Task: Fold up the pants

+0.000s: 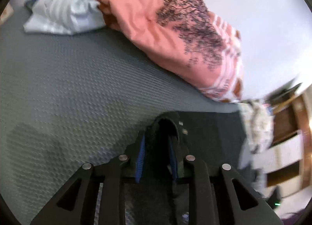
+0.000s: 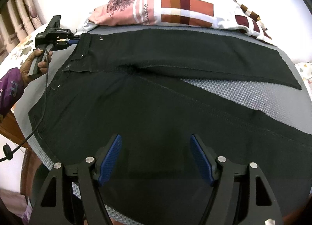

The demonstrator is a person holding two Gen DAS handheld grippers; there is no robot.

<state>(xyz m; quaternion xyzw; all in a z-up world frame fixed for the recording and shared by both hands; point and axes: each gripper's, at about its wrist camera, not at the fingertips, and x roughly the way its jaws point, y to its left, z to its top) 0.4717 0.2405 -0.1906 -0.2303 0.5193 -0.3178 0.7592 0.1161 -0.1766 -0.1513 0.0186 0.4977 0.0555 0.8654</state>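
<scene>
Two legs of the black pants (image 2: 156,92) lie spread flat on the grey mat (image 2: 243,92). Left gripper (image 1: 157,147) pinches the far waistband narrowly; right gripper (image 2: 156,158) hovers wide above the near leg. A loosening pinch could drop the waistband.

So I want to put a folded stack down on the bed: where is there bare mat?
Free: the grey mat left of the left claw, bordered by the white cloth and pink pillow, and a wedge between the pant legs. Crowded: the black pants cover the middle under the right claw.
</scene>
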